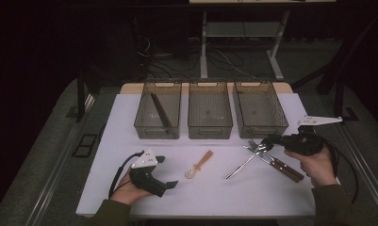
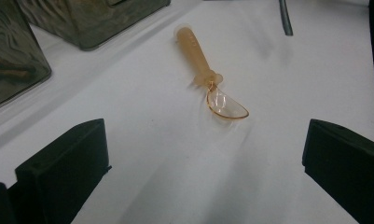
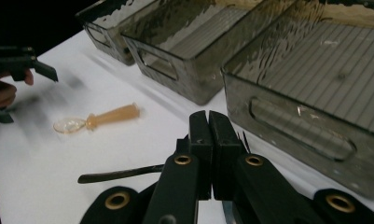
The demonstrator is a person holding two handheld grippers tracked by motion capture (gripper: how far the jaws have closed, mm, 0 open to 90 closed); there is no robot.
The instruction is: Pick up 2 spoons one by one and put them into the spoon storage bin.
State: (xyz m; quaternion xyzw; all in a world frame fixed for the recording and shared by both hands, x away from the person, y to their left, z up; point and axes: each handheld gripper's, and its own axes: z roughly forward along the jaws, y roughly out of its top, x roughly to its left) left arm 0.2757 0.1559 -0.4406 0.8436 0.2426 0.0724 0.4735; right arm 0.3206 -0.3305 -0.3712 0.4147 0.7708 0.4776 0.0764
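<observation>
An orange plastic spoon [image 1: 199, 164] [image 2: 208, 74] [image 3: 100, 119] lies mid-table. My left gripper [image 1: 167, 172] [image 2: 207, 129] rests open on the table just short of the spoon's bowl, holding nothing. At the right, a metal fork [image 1: 245, 162] crosses a wooden-handled knife [image 1: 283, 167]. My right gripper [image 1: 267, 140] [image 3: 209, 126] hovers over the fork's tines with its jaws pressed together and nothing seen between them. The fork's handle [image 3: 114, 175] runs out to the left beneath those jaws.
Three smoky plastic bins stand in a row at the back: left bin [image 1: 157, 129] holding dark chopsticks [image 1: 159, 110], middle bin [image 1: 209, 130] and right bin [image 1: 266, 129]. The right bin's front wall [image 3: 310, 140] is close ahead of my right gripper. The white mat's front edge [image 1: 196, 214] is near both hands.
</observation>
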